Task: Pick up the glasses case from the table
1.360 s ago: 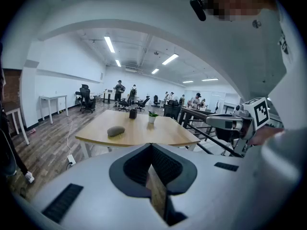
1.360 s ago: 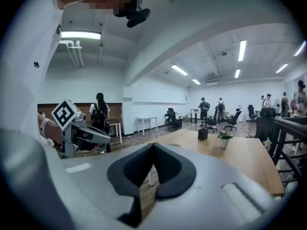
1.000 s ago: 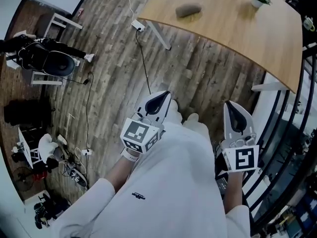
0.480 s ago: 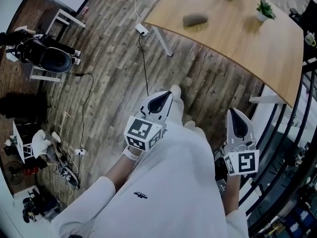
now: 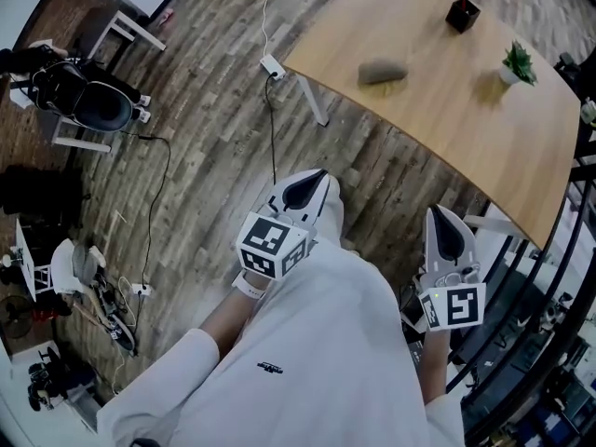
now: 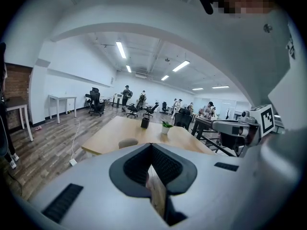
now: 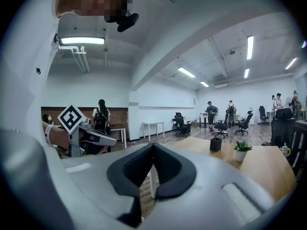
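Standing short of the table is the condition shown, so the task is judged to be at its approach stage; nothing is grasped and the pick-up is not yet begun. The glasses case point(image 5: 383, 71), a grey-brown, rounded, oblong case with a matt surface, lies flat on the light wooden table point(image 5: 438, 119) with white legs, near the table's left corner as the head view shows it; it is well apart from both grippers, with dark plank floor point(image 5: 372, 170) between.

The white left gripper point(image 5: 315, 177) has its jaws pressed together with nothing between them; the left gripper view shows the dark pads meeting at the tip, with the glasses case point(image 6: 128, 143) just above them in the picture, far off on the table. The white right gripper point(image 5: 436, 212) likewise has its jaws closed tip to tip on nothing, as the right gripper view confirms.

Left to do, by judgement: close the gap to the table; spread one pair of jaws; bring them round the case; close; lift.

The case lies alone; a small black box point(image 5: 462, 13) and a small potted green plant point(image 5: 517, 63) stand well apart from it, farther along the table. Its rounded form suggests a grip across the short axis; whether the shell is hard or soft cannot be told.
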The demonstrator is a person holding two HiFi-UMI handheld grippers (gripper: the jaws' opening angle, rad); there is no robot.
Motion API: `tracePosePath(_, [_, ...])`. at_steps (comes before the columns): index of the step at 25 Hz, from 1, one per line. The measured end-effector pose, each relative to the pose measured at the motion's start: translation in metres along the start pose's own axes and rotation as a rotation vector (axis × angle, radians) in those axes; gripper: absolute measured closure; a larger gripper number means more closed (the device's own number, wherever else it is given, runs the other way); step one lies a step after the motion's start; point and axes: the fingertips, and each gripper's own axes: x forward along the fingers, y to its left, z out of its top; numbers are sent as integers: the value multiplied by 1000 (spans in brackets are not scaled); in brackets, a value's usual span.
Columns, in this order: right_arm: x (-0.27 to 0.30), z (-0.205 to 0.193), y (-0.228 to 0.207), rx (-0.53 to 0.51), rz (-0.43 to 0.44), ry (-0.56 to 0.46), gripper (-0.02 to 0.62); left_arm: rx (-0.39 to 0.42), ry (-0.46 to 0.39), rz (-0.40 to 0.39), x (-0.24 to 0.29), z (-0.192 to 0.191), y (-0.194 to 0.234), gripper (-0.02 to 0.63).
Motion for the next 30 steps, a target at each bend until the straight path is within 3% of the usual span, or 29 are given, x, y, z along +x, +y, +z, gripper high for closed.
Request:
tracePosePath(9, [107,35,-42,-21,-21,-5,584,8,3,-61,74,58,61,600])
tracePosePath(19, [217,47,-79,-36,-46,1,584,14,-4,-105,134,100,136,600])
tracePosePath(24, [248,49,-86,-40,-52,15,584,17,-15,-116,145,116,161,600])
tracePosePath(30, [257,48,-88,-33,-40,52,584,-12,-6,-123,151,116,159,600])
